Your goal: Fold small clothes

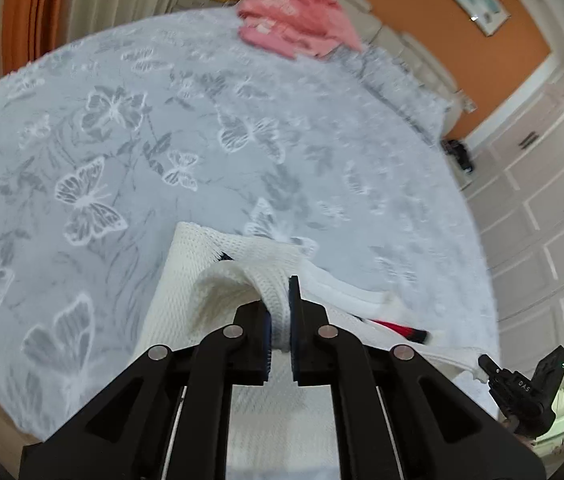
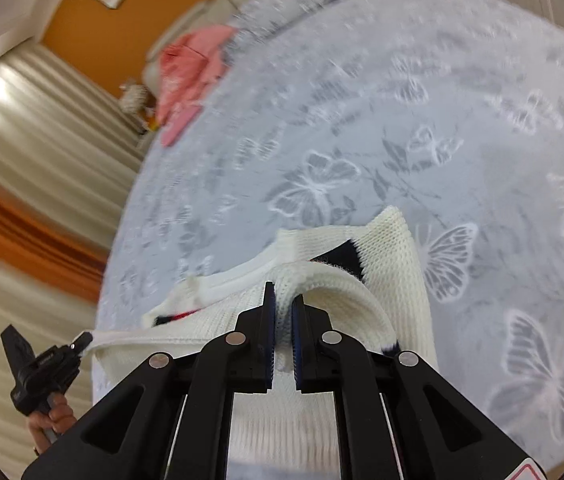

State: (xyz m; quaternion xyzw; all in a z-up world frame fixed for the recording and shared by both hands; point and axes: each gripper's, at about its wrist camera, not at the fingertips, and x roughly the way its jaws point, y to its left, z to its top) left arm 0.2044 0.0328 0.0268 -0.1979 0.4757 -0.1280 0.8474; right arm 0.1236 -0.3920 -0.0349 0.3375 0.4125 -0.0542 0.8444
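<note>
Above the butterfly bedspread [image 1: 210, 128], you are clamping both your left gripper [image 1: 278, 312] and right gripper [image 2: 283, 312] on the white knit sweater [image 1: 186, 280].

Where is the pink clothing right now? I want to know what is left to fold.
The pink clothing lies in a heap at the far end of the bed, by the headboard, well beyond the white sweater both grippers hold.
</note>
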